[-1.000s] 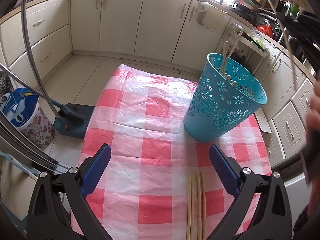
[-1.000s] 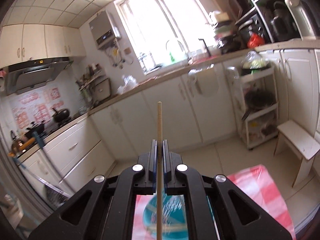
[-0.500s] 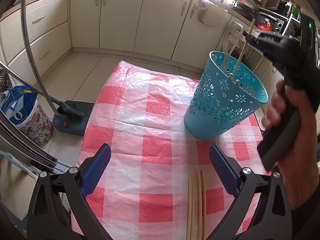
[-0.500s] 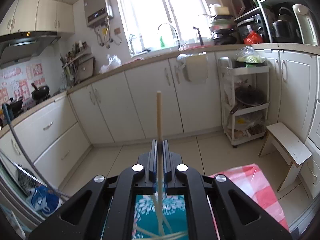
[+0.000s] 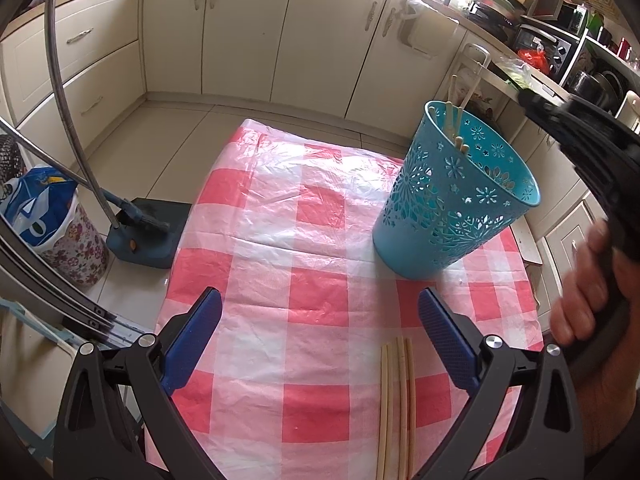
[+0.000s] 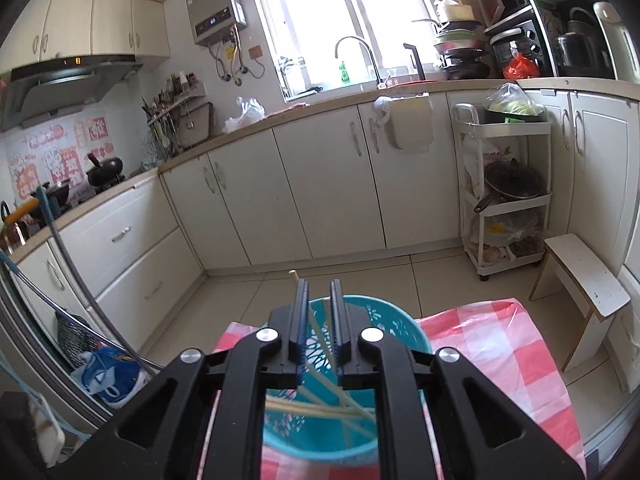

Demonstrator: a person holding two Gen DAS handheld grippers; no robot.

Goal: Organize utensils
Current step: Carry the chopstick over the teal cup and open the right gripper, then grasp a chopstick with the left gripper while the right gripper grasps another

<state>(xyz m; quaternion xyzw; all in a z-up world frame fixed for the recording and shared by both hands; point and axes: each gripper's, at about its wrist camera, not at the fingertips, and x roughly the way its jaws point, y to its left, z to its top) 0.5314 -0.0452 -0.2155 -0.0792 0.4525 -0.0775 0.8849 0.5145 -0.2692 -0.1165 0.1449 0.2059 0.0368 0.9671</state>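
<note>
While the right gripper is hanging over the basket, its jaws are opening and the chopstick between them is slipping free, so we are keeping it centred above the rim. We are holding that hand tipped gently downward. We are parking the left gripper wide and empty, angled steeply at the spare chopsticks on the desk.
</note>
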